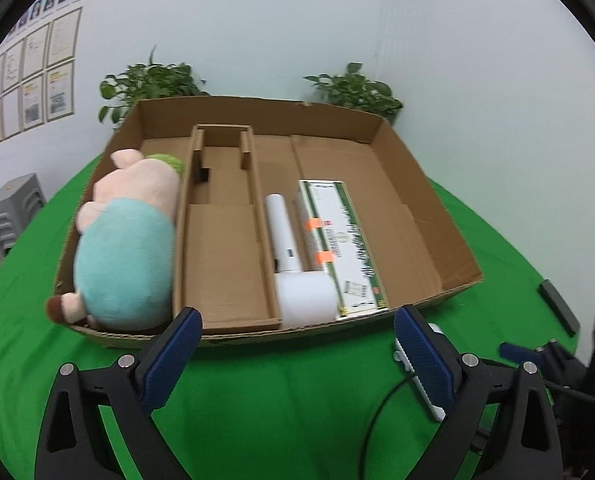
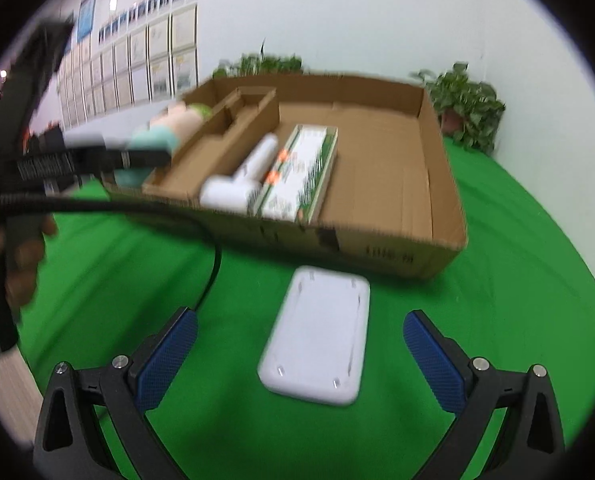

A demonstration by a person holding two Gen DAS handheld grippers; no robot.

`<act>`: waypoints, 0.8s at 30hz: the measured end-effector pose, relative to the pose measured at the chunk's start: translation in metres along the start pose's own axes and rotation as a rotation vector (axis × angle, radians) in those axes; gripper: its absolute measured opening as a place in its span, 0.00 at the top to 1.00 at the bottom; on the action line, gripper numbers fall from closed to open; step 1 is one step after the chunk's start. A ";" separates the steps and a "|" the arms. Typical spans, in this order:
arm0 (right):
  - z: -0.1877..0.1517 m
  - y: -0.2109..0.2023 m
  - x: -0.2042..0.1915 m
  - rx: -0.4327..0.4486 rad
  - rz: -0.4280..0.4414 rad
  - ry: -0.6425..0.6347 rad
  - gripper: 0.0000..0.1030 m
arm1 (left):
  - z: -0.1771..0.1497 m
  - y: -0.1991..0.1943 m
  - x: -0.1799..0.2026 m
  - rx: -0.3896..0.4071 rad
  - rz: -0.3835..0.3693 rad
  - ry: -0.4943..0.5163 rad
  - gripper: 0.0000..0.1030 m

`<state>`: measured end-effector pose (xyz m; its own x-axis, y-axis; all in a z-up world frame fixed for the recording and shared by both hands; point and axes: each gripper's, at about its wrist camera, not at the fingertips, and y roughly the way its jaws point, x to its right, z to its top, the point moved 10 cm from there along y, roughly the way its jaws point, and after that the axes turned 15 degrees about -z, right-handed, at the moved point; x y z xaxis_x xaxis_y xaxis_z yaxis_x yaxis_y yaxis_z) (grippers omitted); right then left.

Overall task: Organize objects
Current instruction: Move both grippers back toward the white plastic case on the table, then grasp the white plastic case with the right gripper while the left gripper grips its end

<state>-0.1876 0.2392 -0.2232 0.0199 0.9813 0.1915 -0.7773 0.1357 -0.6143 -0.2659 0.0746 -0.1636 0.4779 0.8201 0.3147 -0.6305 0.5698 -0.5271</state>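
Note:
A cardboard tray [image 1: 417, 184] sits on the green table. It holds a plush pig toy [image 1: 129, 240] in the left compartment, a white hair dryer [image 1: 293, 268] and a green-and-white box [image 1: 345, 248] to the right of the divider. The tray also shows in the right wrist view [image 2: 397, 184]. My left gripper [image 1: 297, 352] is open and empty in front of the tray's near edge. A flat white rectangular case [image 2: 317, 340] lies on the table before the tray. My right gripper [image 2: 299, 352] is open just short of it, one finger to each side, not touching.
Two potted plants [image 1: 153, 80] [image 1: 357, 88] stand behind the tray by the wall. The other gripper, its cable and the holding hand [image 2: 25, 184] fill the left of the right wrist view. Grey stools [image 1: 13, 204] stand at the left. A dark object [image 1: 557, 304] lies at the table's right.

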 end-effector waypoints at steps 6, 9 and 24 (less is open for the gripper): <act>-0.013 0.018 0.007 -0.092 -0.012 0.037 0.10 | 0.001 0.014 0.020 -0.024 -0.108 0.000 0.06; -0.017 0.023 0.005 -0.121 -0.025 0.016 0.29 | -0.001 0.021 0.027 -0.045 -0.140 0.003 0.06; -0.037 0.003 0.006 -0.133 -0.029 -0.038 0.29 | -0.011 0.052 0.055 -0.137 -0.325 -0.044 0.10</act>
<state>-0.1670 0.2503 -0.2524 0.0153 0.9712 0.2376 -0.6867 0.1830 -0.7035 -0.2656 0.1481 -0.1823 0.6119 0.5999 0.5154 -0.3602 0.7915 -0.4937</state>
